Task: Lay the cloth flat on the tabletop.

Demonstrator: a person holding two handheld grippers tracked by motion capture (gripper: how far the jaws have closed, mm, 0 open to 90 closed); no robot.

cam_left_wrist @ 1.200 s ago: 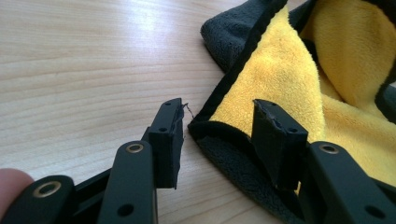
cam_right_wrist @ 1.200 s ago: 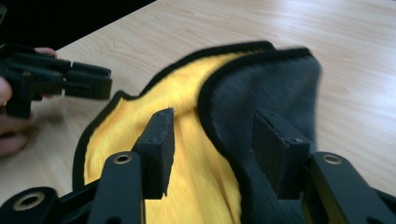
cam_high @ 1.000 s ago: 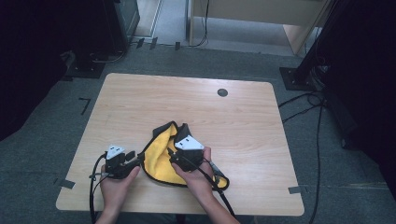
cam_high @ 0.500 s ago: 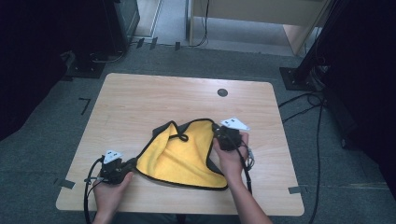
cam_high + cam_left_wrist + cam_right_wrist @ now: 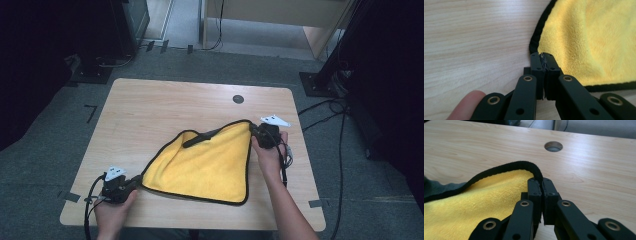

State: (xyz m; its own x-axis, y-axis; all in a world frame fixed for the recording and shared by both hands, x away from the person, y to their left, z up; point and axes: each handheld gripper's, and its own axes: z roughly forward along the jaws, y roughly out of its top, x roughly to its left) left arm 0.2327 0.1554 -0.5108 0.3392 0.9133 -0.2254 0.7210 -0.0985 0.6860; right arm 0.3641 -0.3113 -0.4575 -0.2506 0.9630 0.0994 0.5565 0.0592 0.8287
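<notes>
1. My left gripper point(image 5: 131, 184) sits at the table's point(image 5: 150, 110) near left corner, jaws pressed together on the yellow cloth's point(image 5: 210, 162) near left corner.
2. My right gripper point(image 5: 256, 132) is at the right side, jaws clamped on the cloth's black-edged far corner.
3. Cloth lies spread between both grippers, mostly flat; one far flap is folded over, grey side up.
4. A round hole point(image 5: 238, 99) lies beyond the cloth.

My left gripper point(image 5: 543, 58) hides the corner of the yellow cloth point(image 5: 584, 37) pinched between its jaws, and the left gripper view's top and right edges cut the cloth off. My right gripper point(image 5: 541, 185) covers the black hem it clamps. In the high view my forearms run off the near edge, and the far-left cloth corner point(image 5: 200, 137) is folded, its underside hidden.
</notes>
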